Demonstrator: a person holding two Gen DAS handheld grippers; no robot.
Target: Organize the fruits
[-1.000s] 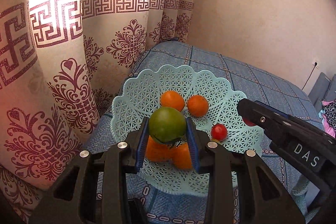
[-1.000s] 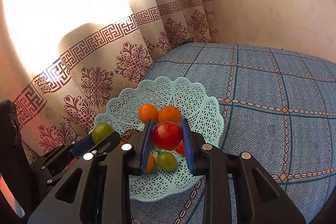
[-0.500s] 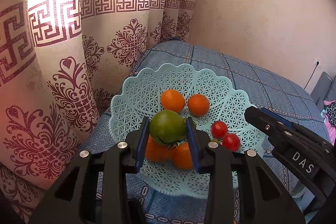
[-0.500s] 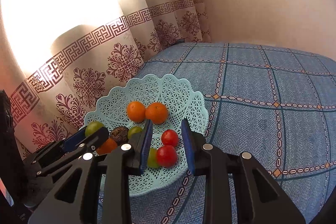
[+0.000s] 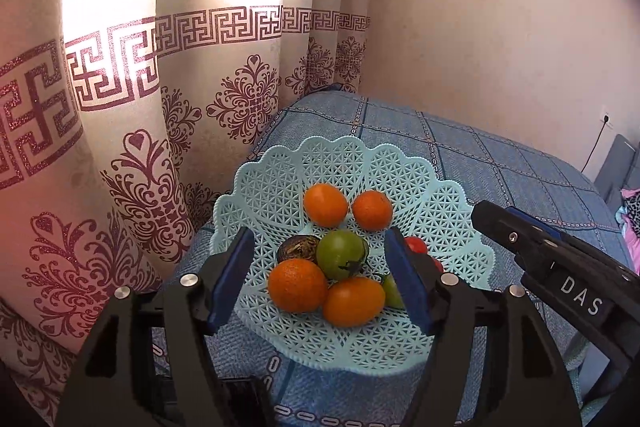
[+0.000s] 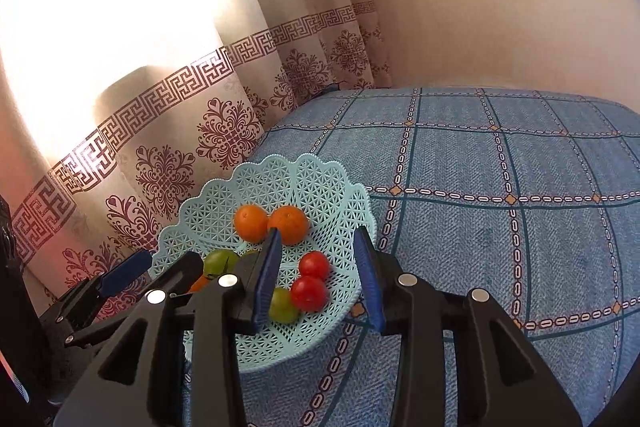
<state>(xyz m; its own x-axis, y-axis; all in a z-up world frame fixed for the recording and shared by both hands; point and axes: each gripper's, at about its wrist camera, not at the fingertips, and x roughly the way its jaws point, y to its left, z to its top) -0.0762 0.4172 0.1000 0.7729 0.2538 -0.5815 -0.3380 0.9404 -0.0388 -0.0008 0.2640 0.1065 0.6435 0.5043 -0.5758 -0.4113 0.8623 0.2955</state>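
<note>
Both hand-held grippers, left (image 5: 320,281) and right (image 6: 316,277), stand wide and empty above the basket (image 5: 452,339). All fruit lies inside it, green tomato (image 5: 342,254) atop the oranges, basket at the bed's (image 6: 500,227) curtain-side corner; sorting appears complete.

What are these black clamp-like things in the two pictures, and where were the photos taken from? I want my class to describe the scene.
They are two hand-held grippers, each carrying a camera that looks forward between its jaws. One picture looks along the left gripper, the other along the right gripper. Both stand open and hold nothing. Below them a pale turquoise plastic lattice basket sits on a blue checked cloth. It holds round orange fruits, a large green tomato and small red tomatoes.
</note>
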